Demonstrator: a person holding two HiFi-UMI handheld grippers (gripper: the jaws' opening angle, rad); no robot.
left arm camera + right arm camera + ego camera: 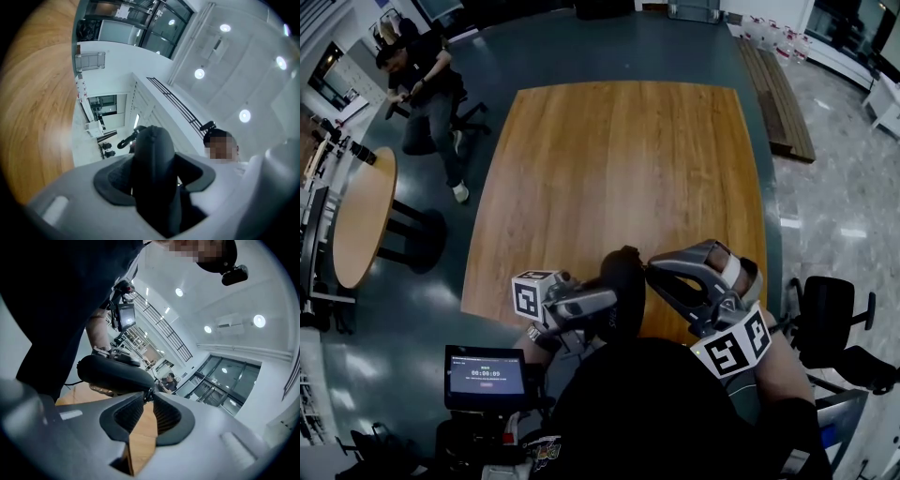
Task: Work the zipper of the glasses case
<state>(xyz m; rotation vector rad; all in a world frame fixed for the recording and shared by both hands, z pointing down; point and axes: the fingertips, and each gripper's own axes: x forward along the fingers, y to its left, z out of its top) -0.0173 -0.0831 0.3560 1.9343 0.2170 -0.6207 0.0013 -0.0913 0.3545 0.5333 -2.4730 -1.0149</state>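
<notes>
We hold the dark glasses case in the air over the bench's near edge, our left tongs clamped across its middle, while our right tongs meet it end-on, tips pinched together on the zipper pull.

light: bright, even, from round ceiling lamps | glare: soft sheen on wooden table, white reflections on floor right of table | shadows: faint | dark case underexposed, little detail | blur: table smeared in left gripper view | edges: heavy fisheye bend, black corners
</notes>
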